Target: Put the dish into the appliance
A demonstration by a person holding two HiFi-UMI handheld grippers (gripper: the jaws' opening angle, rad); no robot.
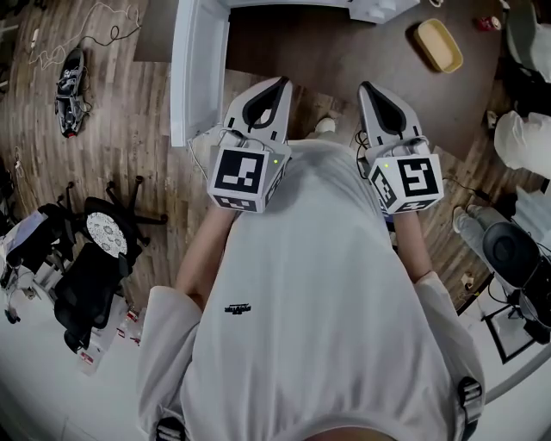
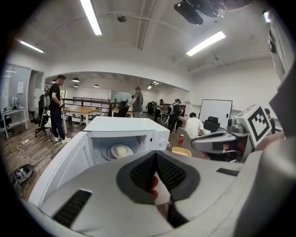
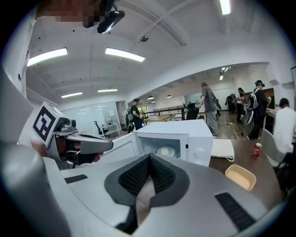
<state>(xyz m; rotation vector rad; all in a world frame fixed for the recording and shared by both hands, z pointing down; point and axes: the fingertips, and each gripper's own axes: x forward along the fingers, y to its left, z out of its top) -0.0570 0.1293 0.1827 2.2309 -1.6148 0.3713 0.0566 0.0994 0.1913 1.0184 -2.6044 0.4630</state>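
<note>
Two grippers, one microwave, one white dish, one yellow tray, one red can, one cloth.

Left to right in the head view:
- Office chair (image 1: 90, 276) on the wood floor.
- Microwave (image 3: 206, 139) with its door (image 1: 196, 77) swung open, at the left end of the table (image 1: 344, 52).
- Left gripper (image 1: 281, 83), then right gripper (image 1: 365, 87).
- Yellow tray (image 1: 437, 44).
- Red can (image 1: 492, 23), near the far right corner.

Both grippers sit just in front of a white shirt (image 1: 327, 293), side by side but apart, tips toward the table.
- Left tongs: pads pressed together, nothing between.
- Right tongs: same, closed on nothing.

Writing:
- Small black logo (image 1: 238, 307) on the shirt, too small to read.
- Can label not legible.
- Marker cubes (image 1: 245, 177) show only square black-and-white patterns.

White dish (image 3: 166, 151): round, plain, pale. It sits inside the microwave cavity on the turntable, roughly centred. Neither gripper touches it.

Yellow tray: rectangular, rounded corners, shallow. It's on the table right of the microwave, well apart from it.

Cloth (image 3: 223, 148): white, lying flat, just right of the microwave and left of the can in the right gripper view.

Several people in the background, standing and seated. Exact count unclear.
</note>
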